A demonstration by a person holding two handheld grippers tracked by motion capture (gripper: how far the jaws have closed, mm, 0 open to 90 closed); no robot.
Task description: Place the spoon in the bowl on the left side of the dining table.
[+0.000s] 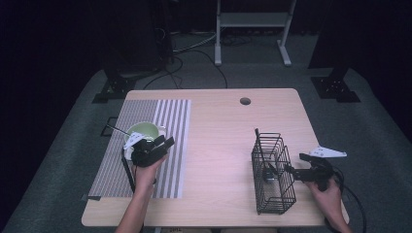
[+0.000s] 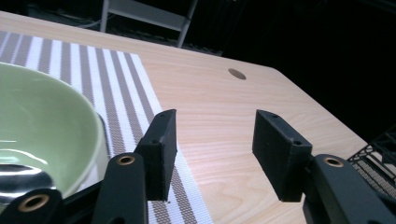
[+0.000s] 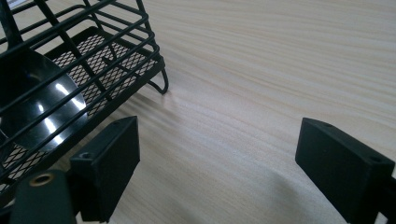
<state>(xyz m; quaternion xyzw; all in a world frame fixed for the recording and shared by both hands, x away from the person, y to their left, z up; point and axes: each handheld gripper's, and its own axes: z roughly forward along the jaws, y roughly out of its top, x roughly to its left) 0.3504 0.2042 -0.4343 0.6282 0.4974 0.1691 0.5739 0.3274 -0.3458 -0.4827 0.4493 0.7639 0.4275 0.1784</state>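
A pale green bowl (image 1: 145, 130) stands on a striped placemat (image 1: 170, 121) at the table's left, with a thin dark handle (image 1: 115, 130) sticking out of it to the left. My left gripper (image 1: 169, 142) hovers at the bowl's near right side, open, with nothing between its pads (image 2: 161, 149). In the left gripper view the bowl (image 2: 42, 116) lies just left of the jaws and something shiny (image 2: 18, 179) sits in it. A black wire basket (image 1: 273, 170) holds a black spoon (image 1: 267, 174). My right gripper (image 1: 295, 164) is open beside the basket's right wall (image 3: 116, 60), apart from it.
The light wooden table (image 1: 218, 145) has a round cable hole (image 1: 245, 101) near its far edge. The basket stands close to the front right edge. A white stand (image 1: 252, 29) and dark equipment legs sit on the floor beyond the table.
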